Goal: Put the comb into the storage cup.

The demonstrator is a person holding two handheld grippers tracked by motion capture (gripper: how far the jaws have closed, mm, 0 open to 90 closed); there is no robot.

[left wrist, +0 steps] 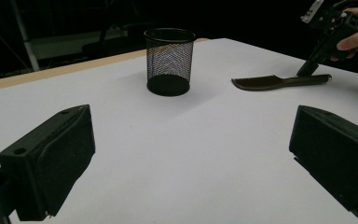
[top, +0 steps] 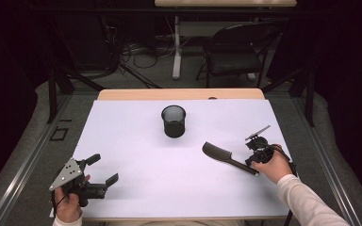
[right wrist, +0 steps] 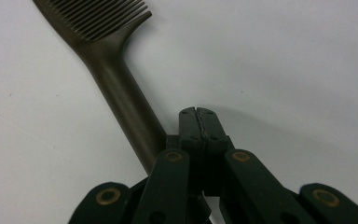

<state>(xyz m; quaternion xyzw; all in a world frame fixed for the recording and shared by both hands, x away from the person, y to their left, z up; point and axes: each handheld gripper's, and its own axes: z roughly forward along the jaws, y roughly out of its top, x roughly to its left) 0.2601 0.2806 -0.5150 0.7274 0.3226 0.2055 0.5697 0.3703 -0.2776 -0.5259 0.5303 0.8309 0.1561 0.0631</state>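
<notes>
A dark comb [top: 226,158] lies flat on the white table [top: 122,141] at the right, its teeth end toward the middle. My right gripper [top: 250,162] points down at the comb's handle end. In the right gripper view its jaws [right wrist: 198,114] are pressed together with nothing between them, and the comb handle [right wrist: 116,88] runs past their left side and under the linkage. My left gripper [top: 106,168] rests at the table's front left with its jaws wide open [left wrist: 191,121] and empty. A black mesh cup [top: 173,121] stands upright in the far middle.
From the left gripper view, the mesh cup [left wrist: 169,60] stands ahead, the comb [left wrist: 270,82] to its right with the right gripper [left wrist: 306,70] on its handle end. A wooden strip borders the table's far edge. A dark chair [top: 238,52] stands beyond it.
</notes>
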